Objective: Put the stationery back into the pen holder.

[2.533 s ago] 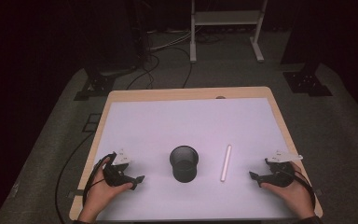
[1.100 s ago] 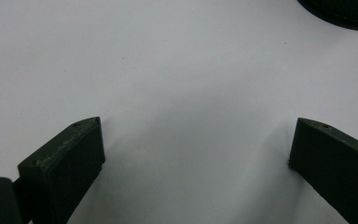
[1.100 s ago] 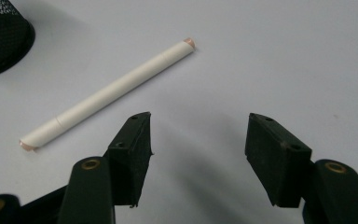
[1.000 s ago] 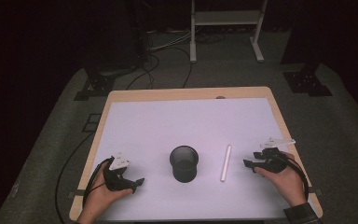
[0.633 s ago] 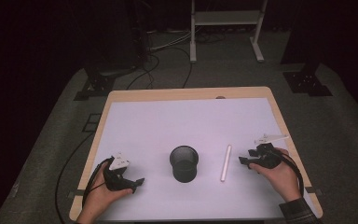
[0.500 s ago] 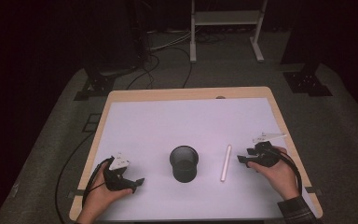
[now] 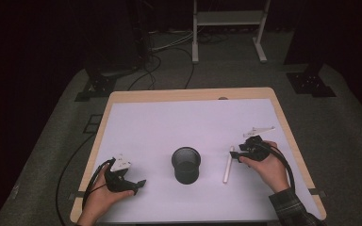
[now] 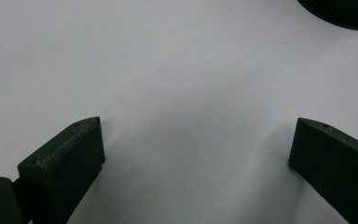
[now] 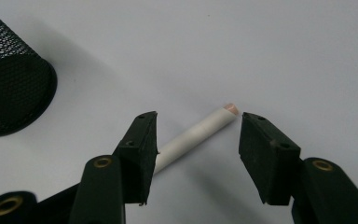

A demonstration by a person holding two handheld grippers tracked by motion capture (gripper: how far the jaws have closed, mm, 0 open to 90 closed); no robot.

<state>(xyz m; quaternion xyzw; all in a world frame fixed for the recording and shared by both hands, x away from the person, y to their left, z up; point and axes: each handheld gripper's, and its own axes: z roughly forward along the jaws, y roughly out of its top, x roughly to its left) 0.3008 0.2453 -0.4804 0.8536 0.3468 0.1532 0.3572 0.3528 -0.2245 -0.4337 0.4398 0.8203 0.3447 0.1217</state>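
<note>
I have the right gripper (image 9: 193,140) over the far end of the white stick (image 9: 196,135), which lies flat on the surface (image 7: 141,122) just beside the mesh cup (image 7: 186,164). Its jaws have been closing, not yet clamped. Next, in my judgement: lower and pinch. Left gripper (image 8: 193,154) rests released.

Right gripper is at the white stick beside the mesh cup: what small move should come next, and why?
Probably ease the right gripper a little further along the white stick and close. Its jaws have just been narrowing and straddle the stick's tip end without pressing on it, so a grip here would catch only the end. The mesh cup stands apart.
</note>
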